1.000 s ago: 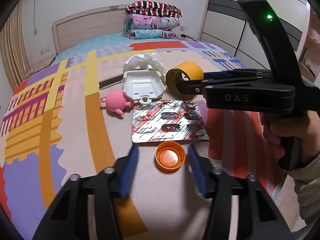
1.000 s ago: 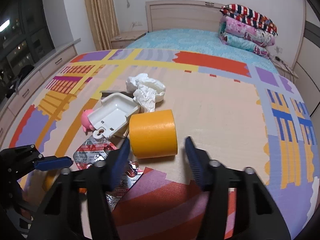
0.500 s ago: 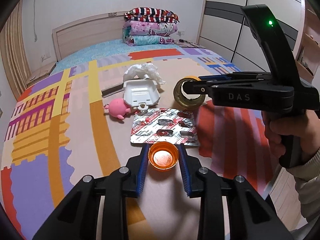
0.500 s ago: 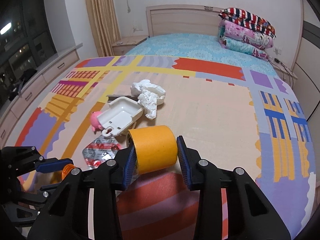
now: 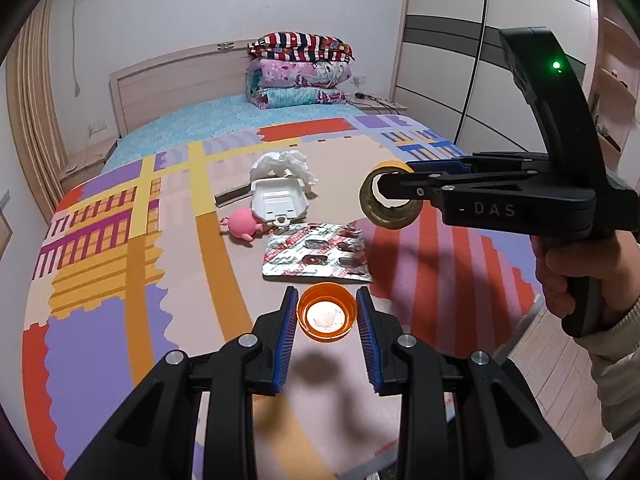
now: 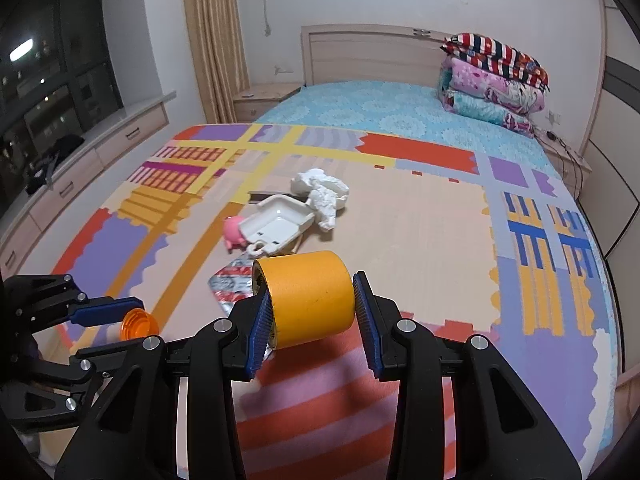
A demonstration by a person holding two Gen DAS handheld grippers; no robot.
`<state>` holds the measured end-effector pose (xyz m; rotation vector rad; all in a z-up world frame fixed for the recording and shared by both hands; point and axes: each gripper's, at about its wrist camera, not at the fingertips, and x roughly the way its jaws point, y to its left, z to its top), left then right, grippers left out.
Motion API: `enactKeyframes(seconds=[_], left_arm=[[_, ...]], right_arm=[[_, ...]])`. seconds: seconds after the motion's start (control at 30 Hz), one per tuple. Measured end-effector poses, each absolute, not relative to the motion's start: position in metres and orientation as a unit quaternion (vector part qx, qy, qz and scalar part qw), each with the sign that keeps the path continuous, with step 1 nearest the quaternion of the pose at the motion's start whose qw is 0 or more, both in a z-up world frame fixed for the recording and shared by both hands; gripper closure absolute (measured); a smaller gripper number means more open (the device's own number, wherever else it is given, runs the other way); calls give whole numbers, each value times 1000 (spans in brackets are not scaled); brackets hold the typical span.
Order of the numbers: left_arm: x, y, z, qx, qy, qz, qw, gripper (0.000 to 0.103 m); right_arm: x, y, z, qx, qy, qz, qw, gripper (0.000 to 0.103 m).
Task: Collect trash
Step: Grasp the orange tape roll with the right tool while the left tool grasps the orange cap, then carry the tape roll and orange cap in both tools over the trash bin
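A bedroom: a bed covered by a foam play mat [image 5: 120, 280] of coloured patches, with a wooden headboard and folded quilts [image 5: 300, 72] at the far end and a wardrobe to the right. In the left wrist view, the mat's near right edge drops to wooden floor, while broad bare mat lies to the left of the clutter. The left gripper [image 5: 326, 316] has its ribbed blue pads closed against the sides of an orange bottle cap [image 5: 326, 314], a shallow translucent plastic cup with its open side up, held above the mat with its shadow below. Just beyond lies a flat foil blister pack [image 5: 318, 258], crinkled and silver with red print. Farther on sit a round pink toy [image 5: 242, 228], a white moulded plastic tray [image 5: 280, 200] and crumpled white tissue [image 5: 286, 164]. At right, a hand grips the black right-hand tool, whose tips pinch a tape roll [image 5: 390, 196] seen end-on.

In the right wrist view, a window, a curtain and low drawers run along the left wall, and open mat stretches to the right toward the bed's edge. The right gripper [image 6: 310, 306] clamps the smooth yellow-orange tape roll [image 6: 308, 300] by its flat ends, axis crosswise, raised above striped mat. The tissue [image 6: 324, 194], tray [image 6: 276, 222] and toy [image 6: 234, 232] lie beyond, the blister pack [image 6: 230, 284] partly behind the roll. At lower left, the other tool holds the cap [image 6: 138, 324].
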<state>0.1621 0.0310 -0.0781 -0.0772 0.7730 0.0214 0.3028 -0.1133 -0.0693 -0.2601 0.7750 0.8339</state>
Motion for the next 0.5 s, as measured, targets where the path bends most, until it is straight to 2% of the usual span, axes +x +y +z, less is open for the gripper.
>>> enactKeyframes(seconds=[0.5], left_arm=[[117, 10, -63, -32, 366, 4, 930, 74]], right_arm=[[244, -137, -50, -127, 349, 411, 833, 65]])
